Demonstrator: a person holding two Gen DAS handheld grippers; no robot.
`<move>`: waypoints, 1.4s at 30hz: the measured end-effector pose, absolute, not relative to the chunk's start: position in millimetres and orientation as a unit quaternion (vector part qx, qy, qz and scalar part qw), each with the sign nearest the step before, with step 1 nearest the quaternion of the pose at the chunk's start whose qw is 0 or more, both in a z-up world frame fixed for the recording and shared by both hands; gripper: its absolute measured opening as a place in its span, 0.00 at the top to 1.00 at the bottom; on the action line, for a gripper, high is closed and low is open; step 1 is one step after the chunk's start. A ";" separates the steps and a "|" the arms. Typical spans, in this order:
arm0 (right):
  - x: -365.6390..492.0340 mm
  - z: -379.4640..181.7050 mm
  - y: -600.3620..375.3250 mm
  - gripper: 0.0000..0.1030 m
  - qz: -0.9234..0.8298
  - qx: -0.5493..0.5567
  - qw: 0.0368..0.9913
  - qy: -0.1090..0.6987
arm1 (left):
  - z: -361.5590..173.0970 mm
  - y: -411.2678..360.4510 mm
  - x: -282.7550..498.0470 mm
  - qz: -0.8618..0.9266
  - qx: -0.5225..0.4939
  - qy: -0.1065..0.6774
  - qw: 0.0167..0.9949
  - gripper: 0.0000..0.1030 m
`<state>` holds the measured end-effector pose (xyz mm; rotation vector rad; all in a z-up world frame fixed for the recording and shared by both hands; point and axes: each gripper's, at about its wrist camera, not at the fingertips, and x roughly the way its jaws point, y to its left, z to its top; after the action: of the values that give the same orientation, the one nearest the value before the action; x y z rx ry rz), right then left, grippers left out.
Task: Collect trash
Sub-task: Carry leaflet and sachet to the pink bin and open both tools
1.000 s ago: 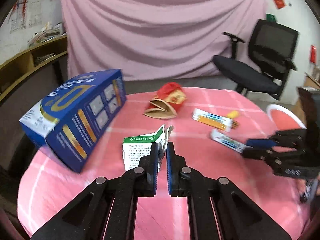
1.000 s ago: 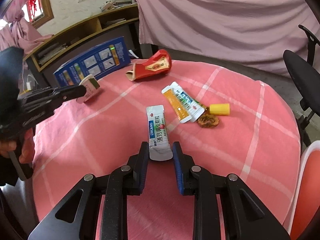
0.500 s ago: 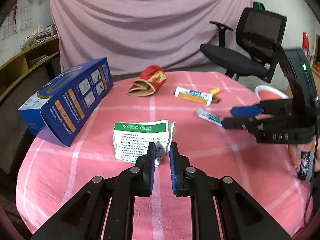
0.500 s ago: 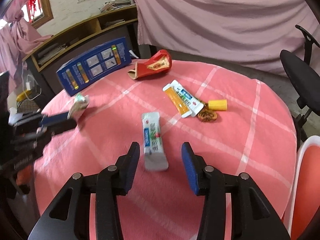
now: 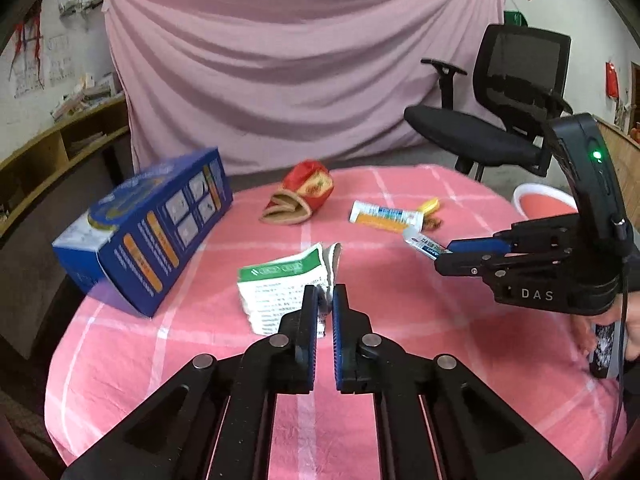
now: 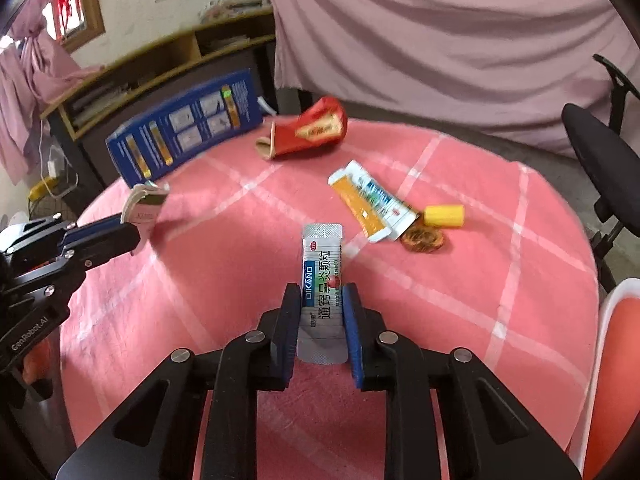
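Left gripper: I see my left gripper closed down to a thin slit, its pads pinching the crumpled edge of the green-and-white leaflet. From the right wrist camera, the same gripper shows at the left edge with the folded paper sticking out past its tips.

Leaflet: I read it as lifted slightly off the pink tablecloth, fanned out to the left of the pads and just in front of them.

Right gripper: My right gripper has its jaws closing, and the silver sachet sits between them with the blue pads pressed against both long edges. In the left wrist view, that gripper points in from the right with the sachet's end poking out of its tips.

Sachet: Its lower half lies between my fingers; its upper half reaches forward beyond the tips, toward the middle of the table.

Loose trash: I see a red wrapper at the far side, an orange-and-white tube box right of centre, a yellow cap and a brown scrap just beside that box.

Blue box: It lies tilted at the table's left edge, well apart from both grippers.

Hand: A person's hand grips the right handle at the far right.
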<state>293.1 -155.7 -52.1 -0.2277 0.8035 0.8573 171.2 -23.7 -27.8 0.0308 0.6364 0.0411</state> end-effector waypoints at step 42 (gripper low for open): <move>265.6 5.6 -423.0 0.80 0.079 0.129 0.982 0.109 | 64.4 -258.9 255.9 -0.241 0.030 0.158 0.957 0.98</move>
<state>265.6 -423.0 5.6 0.2599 0.2193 0.1579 255.9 -258.9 64.4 0.0615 0.3203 -0.4889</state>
